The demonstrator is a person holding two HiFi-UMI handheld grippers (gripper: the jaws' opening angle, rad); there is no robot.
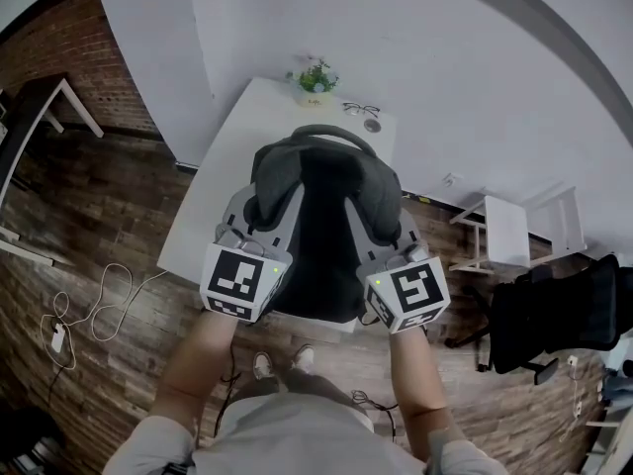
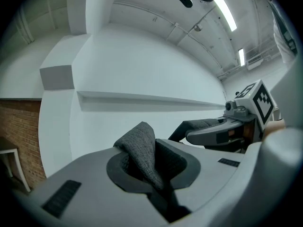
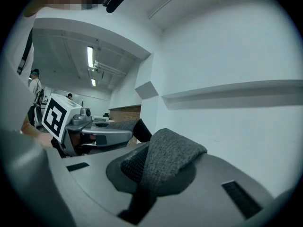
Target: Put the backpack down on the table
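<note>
The backpack (image 1: 321, 226) stands upright over the near half of the table (image 1: 259, 117), carried from both sides, likely so its weight hangs evenly and its base can land flat. The left gripper (image 1: 259, 228) is clamped on a fold of grey strap (image 2: 142, 150), and the right gripper (image 1: 388, 237) pinches the other strap (image 3: 168, 160). Whether the base touches the table cannot be told.

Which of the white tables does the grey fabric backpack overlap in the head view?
The large white table carrying the small green potted plant and eyeglasses; the small white table stands apart at right.
</note>
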